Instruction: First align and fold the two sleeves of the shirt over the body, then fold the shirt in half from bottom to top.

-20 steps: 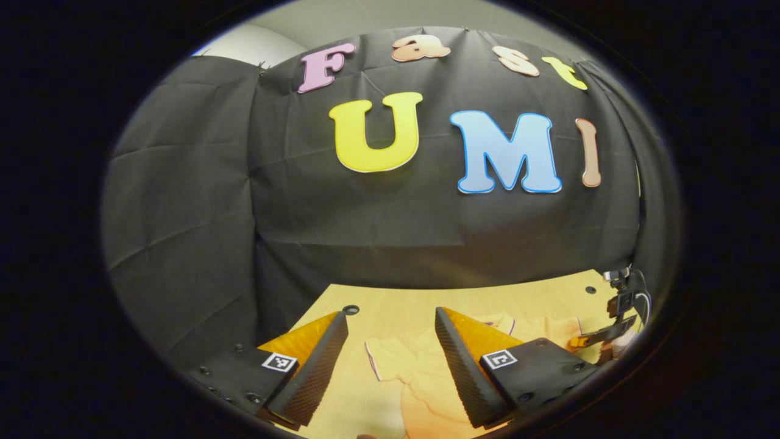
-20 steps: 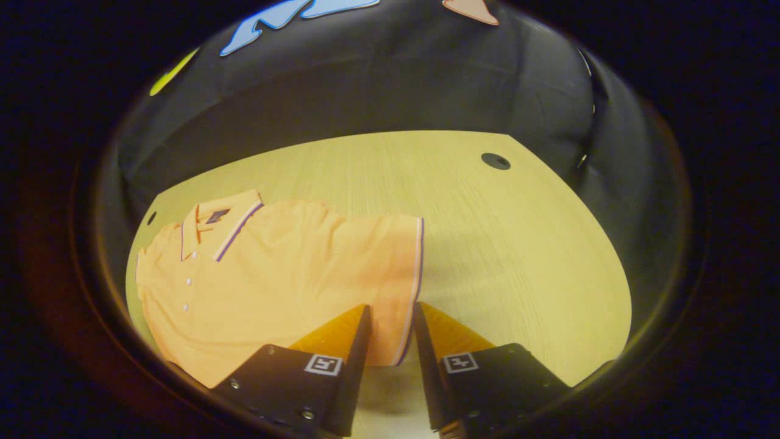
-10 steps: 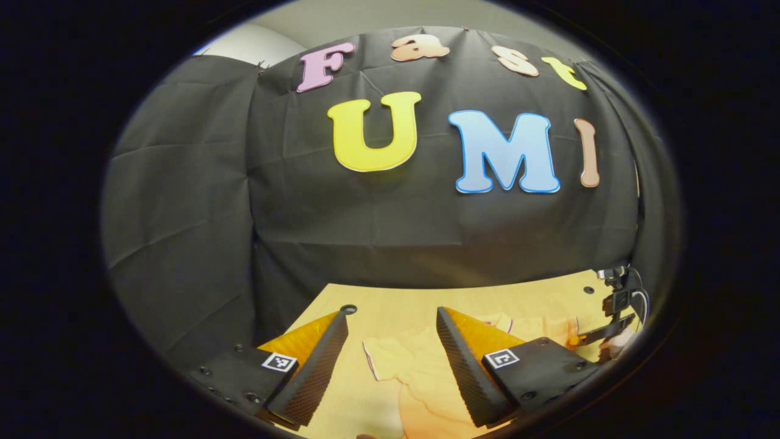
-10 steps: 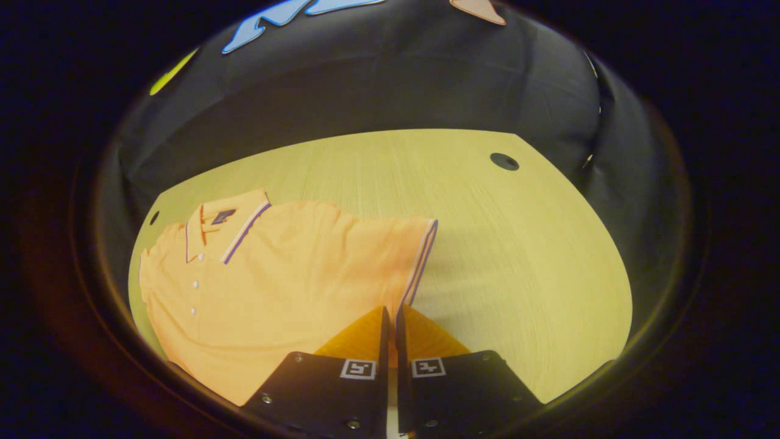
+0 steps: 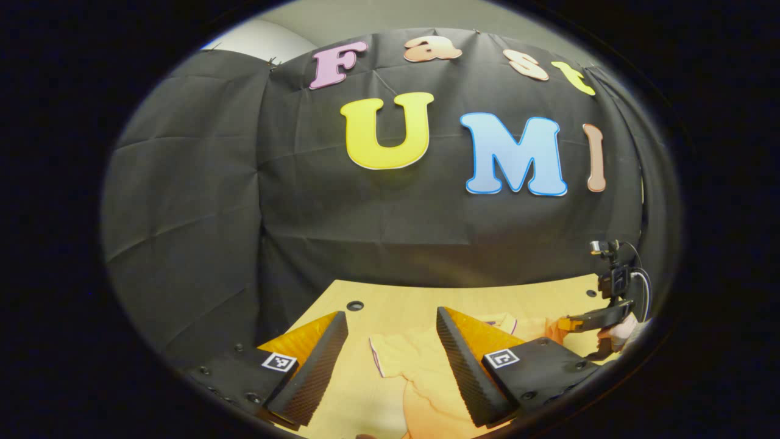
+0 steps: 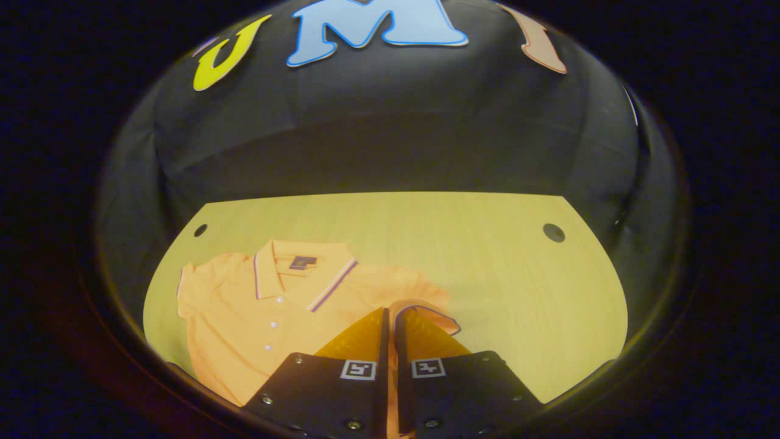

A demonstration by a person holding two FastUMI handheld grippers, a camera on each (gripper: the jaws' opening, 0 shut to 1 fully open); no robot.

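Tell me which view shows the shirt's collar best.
The right gripper view: the collar lies open to the camera with its striped edge and the placket buttons below. In the left gripper view the left gripper's finger hides most of the collar.

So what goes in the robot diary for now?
step: sleeve fold | right gripper: shut on polo shirt sleeve, lifted | left gripper: open above shirt

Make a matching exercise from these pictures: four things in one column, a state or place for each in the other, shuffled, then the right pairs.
Things
1. left hand-held gripper
2. right hand-held gripper
3. sleeve
4. collar

States
A. pinched and lifted off the table
B. shut on cloth
C. lying flat, at the shirt's far end
D. open, above the shirt

Pairs: 1-D, 2-B, 3-A, 4-C
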